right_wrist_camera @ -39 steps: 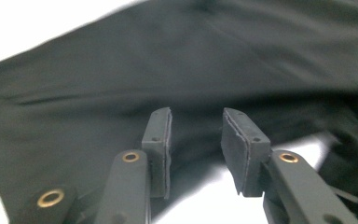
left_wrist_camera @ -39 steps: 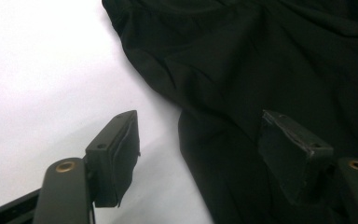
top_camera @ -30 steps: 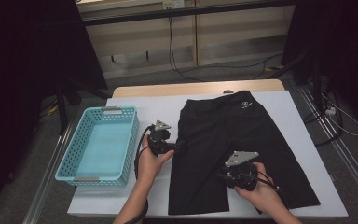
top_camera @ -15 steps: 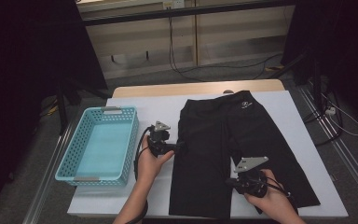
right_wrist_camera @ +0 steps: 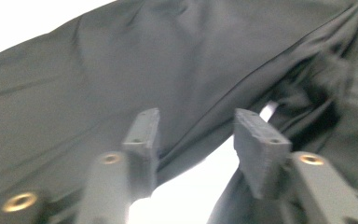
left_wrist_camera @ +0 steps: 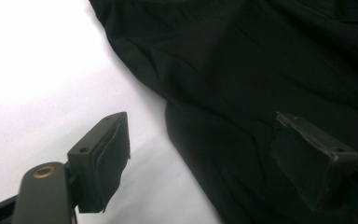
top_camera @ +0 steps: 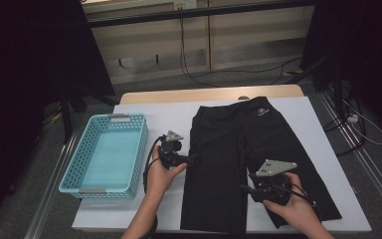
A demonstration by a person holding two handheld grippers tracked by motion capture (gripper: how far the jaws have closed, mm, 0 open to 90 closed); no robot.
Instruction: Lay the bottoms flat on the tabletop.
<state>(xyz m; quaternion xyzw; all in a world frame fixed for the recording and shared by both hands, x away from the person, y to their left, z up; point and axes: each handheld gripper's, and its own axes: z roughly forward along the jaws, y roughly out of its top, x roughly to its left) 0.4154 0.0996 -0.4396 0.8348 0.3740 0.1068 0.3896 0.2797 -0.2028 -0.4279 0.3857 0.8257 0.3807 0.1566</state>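
Black shorts (top_camera: pixel 248 164) lie flat on the white table (top_camera: pixel 169 119), waistband at the far side, legs toward the person; a small pale logo near the waistband is legible from the high view, while the gripper views give dark cloth up close. Left gripper (top_camera: pixel 195 159) sits at the shorts' left edge; the left gripper view (left_wrist_camera: pixel 200 154) shows its jaws spread wide, one over bare table, one over the fabric, the hem edge running between them, nothing pinched. Right gripper (top_camera: pixel 242 188) hovers over the shorts' right leg near the inner seam; the right gripper view (right_wrist_camera: pixel 196 133) shows the jaws having just been opening, parted, a fabric fold and a sliver of table between them, pads off the cloth. Left of the shorts, past the left gripper, stands a turquoise basket (top_camera: pixel 77 169).
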